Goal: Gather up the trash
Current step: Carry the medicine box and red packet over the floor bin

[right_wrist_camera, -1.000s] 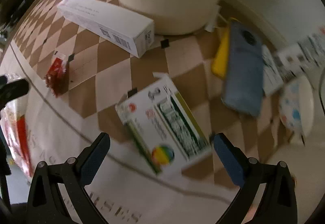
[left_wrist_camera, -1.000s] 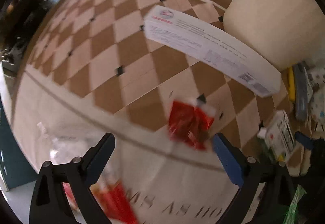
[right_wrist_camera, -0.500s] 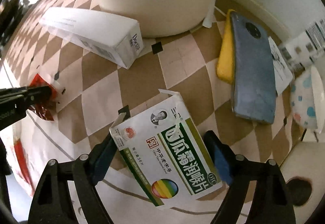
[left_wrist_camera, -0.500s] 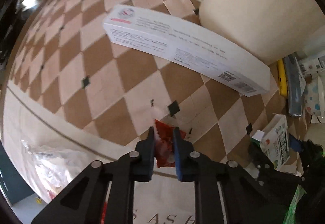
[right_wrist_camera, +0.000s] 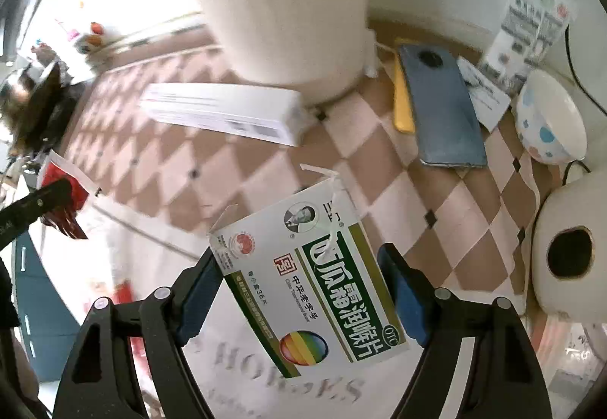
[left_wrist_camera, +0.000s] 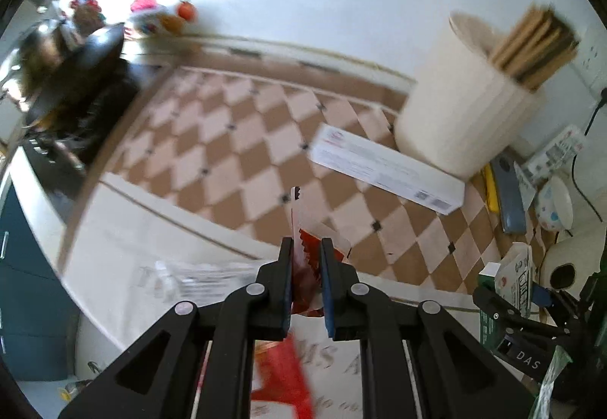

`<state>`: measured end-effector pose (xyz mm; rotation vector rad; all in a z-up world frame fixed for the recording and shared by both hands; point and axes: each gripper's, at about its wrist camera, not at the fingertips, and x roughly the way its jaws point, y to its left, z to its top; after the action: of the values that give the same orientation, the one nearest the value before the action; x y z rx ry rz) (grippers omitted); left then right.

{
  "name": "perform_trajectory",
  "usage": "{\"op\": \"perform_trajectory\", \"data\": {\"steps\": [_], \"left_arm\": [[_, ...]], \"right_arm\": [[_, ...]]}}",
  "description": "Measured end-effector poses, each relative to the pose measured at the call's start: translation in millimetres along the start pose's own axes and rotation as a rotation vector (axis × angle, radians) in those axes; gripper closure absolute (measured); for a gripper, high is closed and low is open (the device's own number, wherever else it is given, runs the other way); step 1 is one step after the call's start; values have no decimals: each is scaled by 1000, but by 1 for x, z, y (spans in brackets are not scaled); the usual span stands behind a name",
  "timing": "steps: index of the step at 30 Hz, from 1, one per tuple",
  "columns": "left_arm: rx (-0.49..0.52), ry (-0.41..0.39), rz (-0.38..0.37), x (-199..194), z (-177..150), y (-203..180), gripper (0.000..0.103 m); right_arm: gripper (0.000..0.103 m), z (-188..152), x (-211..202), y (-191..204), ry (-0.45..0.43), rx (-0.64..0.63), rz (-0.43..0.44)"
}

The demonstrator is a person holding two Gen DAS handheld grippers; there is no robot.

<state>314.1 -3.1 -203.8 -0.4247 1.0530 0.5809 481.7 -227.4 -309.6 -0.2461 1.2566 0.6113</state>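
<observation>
My left gripper (left_wrist_camera: 306, 252) is shut on a red and white wrapper (left_wrist_camera: 309, 229) and holds it lifted above the checkered table. The wrapper also shows at the left of the right wrist view (right_wrist_camera: 62, 191). My right gripper (right_wrist_camera: 299, 269) is shut on a green and white medicine box (right_wrist_camera: 315, 282), raised off the table with its flap open. The box and right gripper show at the right edge of the left wrist view (left_wrist_camera: 512, 282). A long white carton (left_wrist_camera: 383, 168) lies on the table by a cream bucket (left_wrist_camera: 459, 115).
A blue phone (right_wrist_camera: 444, 115) on a yellow item, a spotted bowl (right_wrist_camera: 550, 123), leaflets (right_wrist_camera: 531, 24) and a paper roll (right_wrist_camera: 569, 248) sit at the right. A white printed bag (left_wrist_camera: 334, 358) with red trash lies below the grippers. Dark clutter stands far left.
Both grippers have risen and tilted up, lifting the wrapper and the medicine box off the table. A second ago both were open; the left closed first, the right since.
</observation>
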Motion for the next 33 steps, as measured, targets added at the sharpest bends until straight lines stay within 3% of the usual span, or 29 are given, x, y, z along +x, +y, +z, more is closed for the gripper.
{"op": "perform_trajectory", "data": {"steps": [4,10,18,26,33], "left_arm": [[-47,-56,23,-33,-23,49,93],[-163,-89,74,-74,-75,137,93],[-378,-40,158,-90,-172,273,93],[-636,119,202,-40,-284,409,93],[-922,252,118,62,-392,504,93]], "right_arm": [[21,-4,-26,46,-45,-36,41],[22,-38,-57,149,-87,-131,139],[23,-111,-47,299,-27,-318,231],[23,-215,25,442,126,-488,275],[24,-294,148,524,289,-613,252]]}}
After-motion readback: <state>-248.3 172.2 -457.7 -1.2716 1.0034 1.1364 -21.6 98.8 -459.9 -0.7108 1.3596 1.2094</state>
